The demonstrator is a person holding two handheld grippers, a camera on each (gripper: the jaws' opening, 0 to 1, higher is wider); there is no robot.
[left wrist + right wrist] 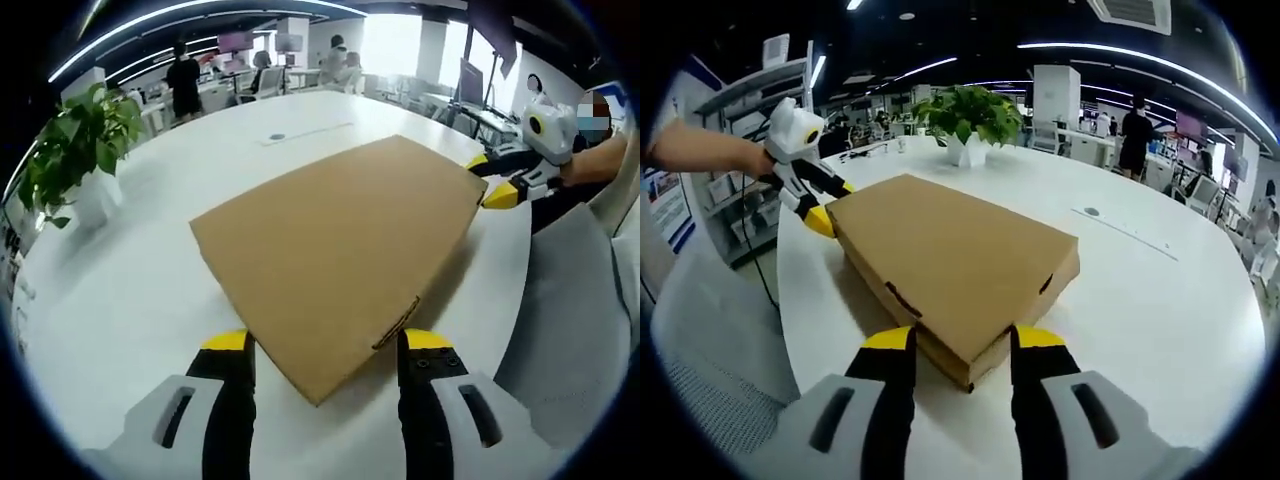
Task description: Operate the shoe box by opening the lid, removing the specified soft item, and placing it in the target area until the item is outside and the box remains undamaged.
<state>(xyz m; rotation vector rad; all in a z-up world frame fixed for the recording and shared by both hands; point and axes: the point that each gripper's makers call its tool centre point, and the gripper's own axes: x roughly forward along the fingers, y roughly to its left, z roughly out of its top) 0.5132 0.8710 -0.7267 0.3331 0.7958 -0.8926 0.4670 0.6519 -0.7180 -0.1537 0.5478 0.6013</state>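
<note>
The shoe box (340,255) lies flat on the table (130,290), its lid closed on top. In the left gripper view, the left gripper (325,345) straddles the box's near corner at 6 o'clock; the right gripper (492,180) touches its far corner at 2 o'clock. A potted plant (75,150) stands on the table at 10 o'clock.

A wide white smooth-topped counter (150,290) fills the middle of the left gripper view and runs to the right edge of the right gripper view. A flat brown cardboard shoe box (340,250) with its lid shut lies on it at centre frame. A leafy green plant in a white pot (968,122) stands at upper centre of the right gripper view. A small round dark inset (277,136) sits in the counter beyond the box.
</note>
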